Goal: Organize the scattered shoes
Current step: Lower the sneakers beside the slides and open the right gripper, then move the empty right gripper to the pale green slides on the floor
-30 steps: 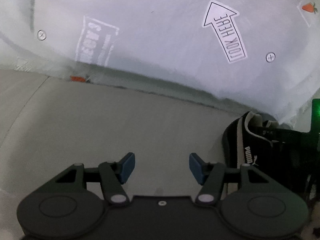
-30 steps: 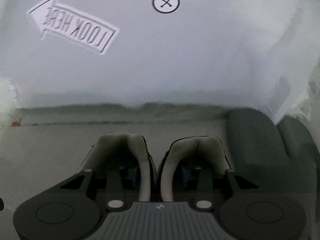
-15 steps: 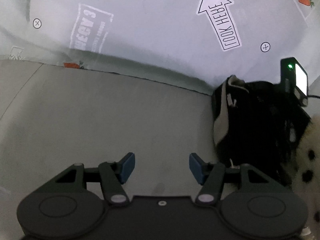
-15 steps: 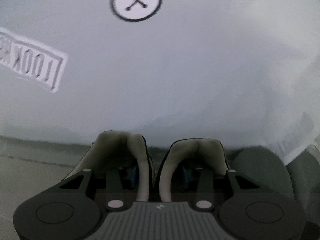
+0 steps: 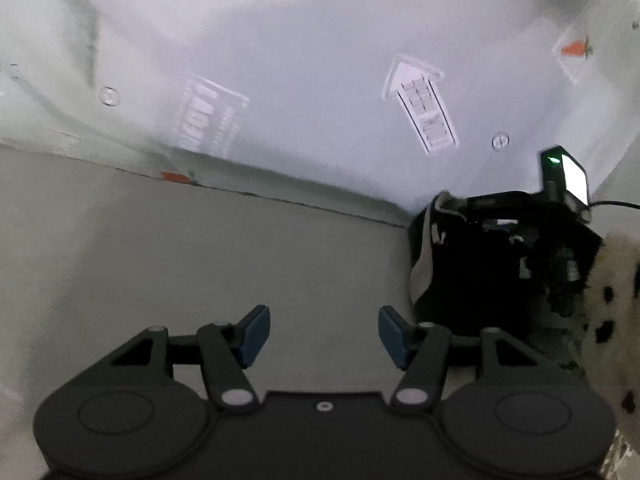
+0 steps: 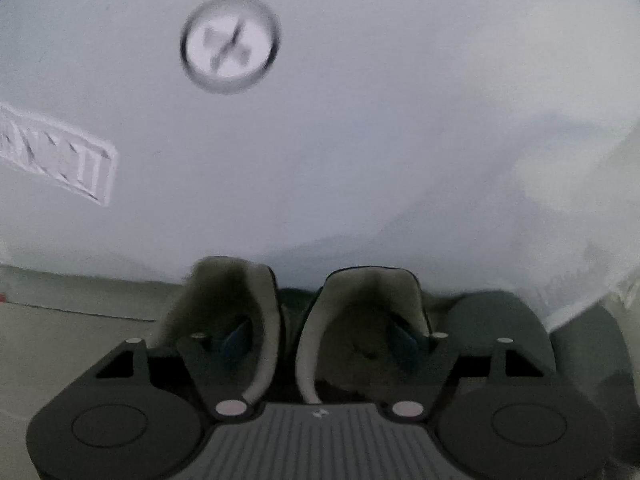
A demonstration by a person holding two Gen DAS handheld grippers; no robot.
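Meanwhile right tool (image 6: 316, 340) grips paired black shoes (image 6: 360, 320); left tool (image 5: 320, 334) gapes empty.

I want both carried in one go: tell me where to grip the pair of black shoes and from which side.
Grip the two neighbouring inner collar walls of the black shoes, coming in through the open tops, one finger in each. They sit side by side with openings facing the same way, so one pinch likely carries both; the right hand-held gripper grips them so.
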